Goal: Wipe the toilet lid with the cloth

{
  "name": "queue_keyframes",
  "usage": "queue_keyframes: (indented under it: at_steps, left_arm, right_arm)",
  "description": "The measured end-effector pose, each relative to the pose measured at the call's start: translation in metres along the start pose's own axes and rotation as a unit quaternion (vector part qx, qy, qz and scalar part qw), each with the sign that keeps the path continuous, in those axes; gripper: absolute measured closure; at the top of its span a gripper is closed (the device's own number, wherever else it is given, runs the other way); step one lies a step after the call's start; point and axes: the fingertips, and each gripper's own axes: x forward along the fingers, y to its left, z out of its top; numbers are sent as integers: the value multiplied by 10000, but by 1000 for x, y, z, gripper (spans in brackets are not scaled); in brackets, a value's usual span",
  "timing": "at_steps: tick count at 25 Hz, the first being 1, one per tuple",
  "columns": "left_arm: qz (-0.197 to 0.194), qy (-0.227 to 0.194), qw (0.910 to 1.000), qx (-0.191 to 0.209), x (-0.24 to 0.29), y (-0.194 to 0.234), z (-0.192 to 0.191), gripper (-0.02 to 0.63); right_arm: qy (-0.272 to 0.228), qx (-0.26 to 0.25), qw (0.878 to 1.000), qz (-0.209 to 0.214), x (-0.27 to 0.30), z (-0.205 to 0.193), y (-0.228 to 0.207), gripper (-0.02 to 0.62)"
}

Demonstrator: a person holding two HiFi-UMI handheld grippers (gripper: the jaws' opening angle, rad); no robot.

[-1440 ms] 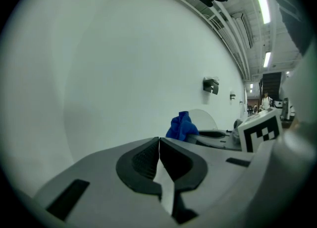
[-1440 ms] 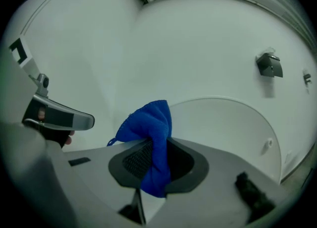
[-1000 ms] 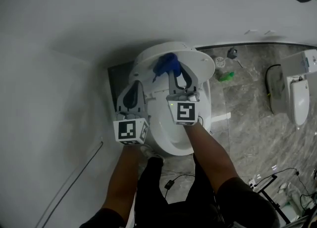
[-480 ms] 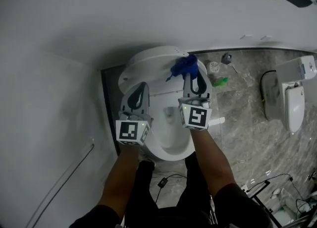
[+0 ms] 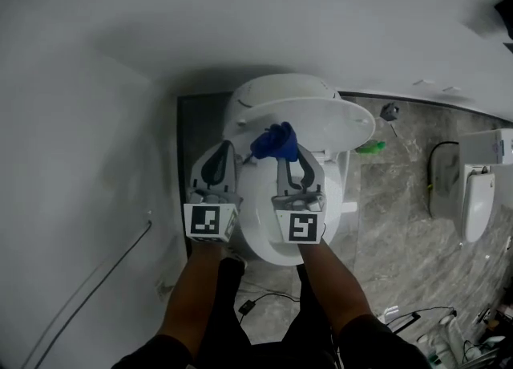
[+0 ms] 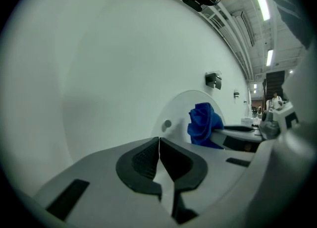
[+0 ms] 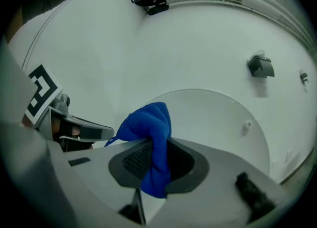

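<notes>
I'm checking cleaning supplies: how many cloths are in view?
1. The blue cloth is pinched in the fingers of the right gripper, in front of the raised toilet lid. Others may lie hidden out of view.

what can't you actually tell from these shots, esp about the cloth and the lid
1. Whether the blue cloth touches the toilet lid: in the head view the bunched cloth covers the meeting point; the right gripper view shows it only in front of the lid.
2. What the green thing right of the lid is: head view, too small, partly behind the lid's rim.
3. The white fixture at far right: head view, cut off by the picture's edge.
</notes>
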Motion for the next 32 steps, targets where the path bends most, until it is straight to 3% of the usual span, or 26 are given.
queue_keyframes:
  at_steps: [6, 11, 16, 21, 32]
  left_arm:
    - [470, 67, 9988, -105, -27, 50, -20, 594]
    - [543, 295, 9980, 101, -37, 71, -45, 594]
    - [580, 194, 9980, -142, -31, 60, -43, 594]
    - [361, 191, 9991, -60, -16, 36, -42, 594]
    - [-185, 355, 9992, -61, 21, -39, -56, 594]
  right_arm:
    - [307, 261, 9980, 491, 20, -35, 72, 528]
    - [615, 395, 9966, 387, 38, -63, 88, 528]
    - [476, 403, 9980, 98, 54, -61, 67, 528]
    - [426, 299, 9985, -156, 54, -60, 31, 528]
    - [644, 102, 9931, -974, 14, -80, -84, 528]
